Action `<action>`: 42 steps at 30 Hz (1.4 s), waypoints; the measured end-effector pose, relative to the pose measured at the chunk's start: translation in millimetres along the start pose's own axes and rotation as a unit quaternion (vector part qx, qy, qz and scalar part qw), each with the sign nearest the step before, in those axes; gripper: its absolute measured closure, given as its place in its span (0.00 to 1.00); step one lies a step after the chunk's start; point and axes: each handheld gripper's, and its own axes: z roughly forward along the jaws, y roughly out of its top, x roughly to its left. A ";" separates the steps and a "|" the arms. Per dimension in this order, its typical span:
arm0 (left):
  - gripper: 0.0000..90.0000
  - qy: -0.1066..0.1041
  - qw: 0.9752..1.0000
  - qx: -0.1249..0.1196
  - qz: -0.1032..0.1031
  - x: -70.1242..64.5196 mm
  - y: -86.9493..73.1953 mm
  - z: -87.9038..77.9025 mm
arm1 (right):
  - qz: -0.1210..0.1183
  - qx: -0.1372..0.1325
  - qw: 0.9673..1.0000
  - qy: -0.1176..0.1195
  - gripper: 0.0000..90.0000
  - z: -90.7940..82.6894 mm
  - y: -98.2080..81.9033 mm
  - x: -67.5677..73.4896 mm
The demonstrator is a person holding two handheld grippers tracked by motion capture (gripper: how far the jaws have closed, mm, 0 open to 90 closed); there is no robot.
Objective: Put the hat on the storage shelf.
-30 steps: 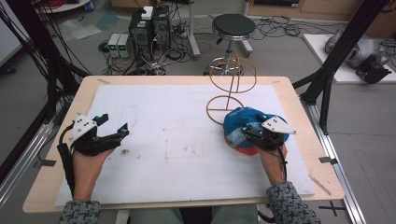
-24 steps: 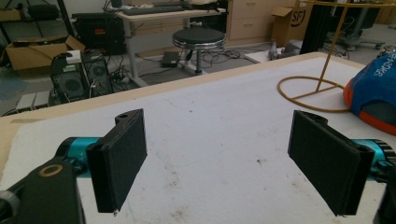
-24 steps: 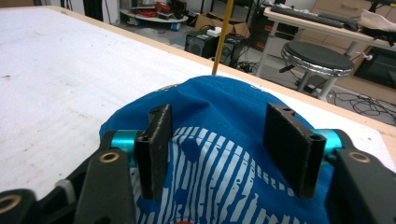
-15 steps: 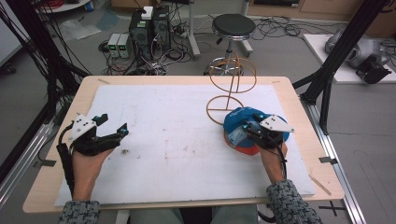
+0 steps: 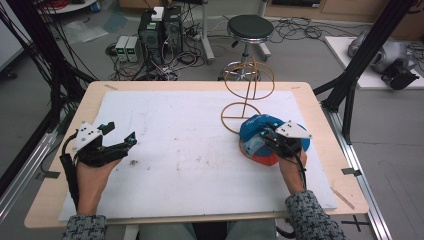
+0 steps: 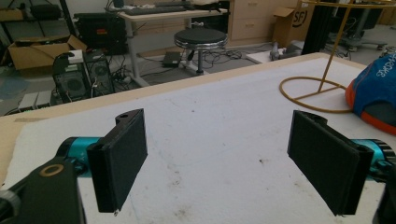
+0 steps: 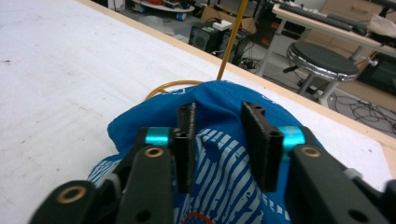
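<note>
Cap [image 7: 219, 154] directly under right claw [image 7: 219, 140], jaws partly spread astride a crown fold; left claw [image 6: 224, 163] wide apart, far off.

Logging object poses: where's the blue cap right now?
High view: the blue cap lies right of centre on the table, under the right gripper, beside the wire stand's base ring.

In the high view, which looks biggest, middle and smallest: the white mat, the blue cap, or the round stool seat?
1. White mat, biggest by far.
2. Blue cap and stool seat look about alike; the stool stands farther off, so I won't rank them.
</note>
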 end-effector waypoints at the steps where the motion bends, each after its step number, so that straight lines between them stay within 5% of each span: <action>1: 0.22 0.001 1.000 0.000 0.000 0.3 0.1 -0.3 | 0.004 0.001 1.000 0.001 0.78 0.1 -0.1 -0.4; 10: 0.22 0.001 1.000 0.000 -0.001 1.1 -0.3 -0.2 | 0.024 -0.002 1.000 -0.001 0.94 -2.4 0.7 -7.6; 22: 0.22 0.004 1.000 -0.003 -0.003 2.5 0.3 -2.0 | 0.046 -0.023 0.998 -0.028 0.97 -11.9 9.4 -15.7; 42: 0.22 0.006 1.000 -0.002 -0.004 4.3 0.4 -3.4 | 0.104 -0.078 0.989 -0.075 0.97 -44.1 14.5 -40.8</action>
